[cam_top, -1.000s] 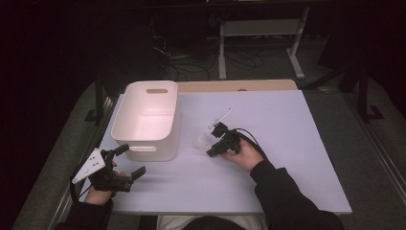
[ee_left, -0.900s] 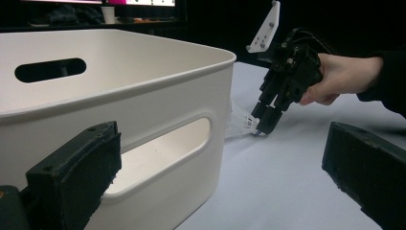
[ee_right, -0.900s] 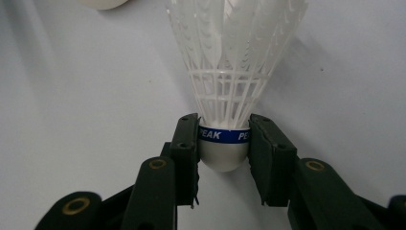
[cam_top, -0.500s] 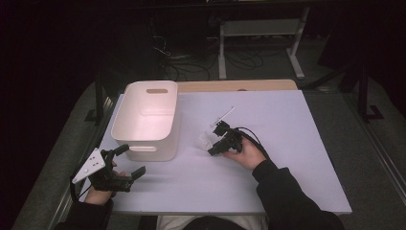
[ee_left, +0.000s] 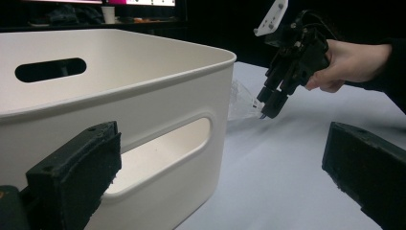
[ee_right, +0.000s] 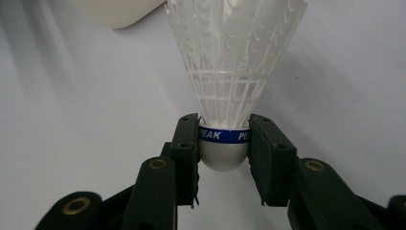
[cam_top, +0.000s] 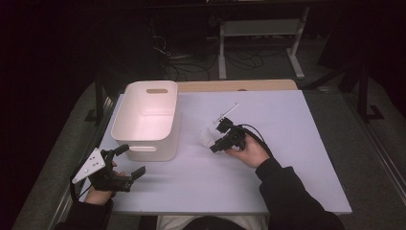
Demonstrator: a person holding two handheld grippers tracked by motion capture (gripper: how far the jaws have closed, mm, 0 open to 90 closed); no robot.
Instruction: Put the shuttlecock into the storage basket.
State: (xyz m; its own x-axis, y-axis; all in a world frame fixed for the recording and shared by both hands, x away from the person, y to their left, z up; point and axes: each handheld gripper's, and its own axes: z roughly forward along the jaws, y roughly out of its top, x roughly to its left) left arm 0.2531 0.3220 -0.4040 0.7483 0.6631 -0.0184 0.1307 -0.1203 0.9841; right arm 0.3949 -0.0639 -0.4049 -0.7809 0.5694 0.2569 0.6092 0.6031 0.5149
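Right gripper view: the right gripper (ee_right: 224, 143) is clamped on the white cork of a shuttlecock (ee_right: 230, 72) (a blue band circles the cork), held just right of the white bin (cam_top: 146, 117), low over the pale surface (cam_top: 287, 158). The left gripper (cam_top: 125, 160) rests at the bin's near-left corner, jaws apart, holding nothing.

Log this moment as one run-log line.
right gripper: shut on shuttlecock base | left gripper: open, idle | bin: beside shuttlecock
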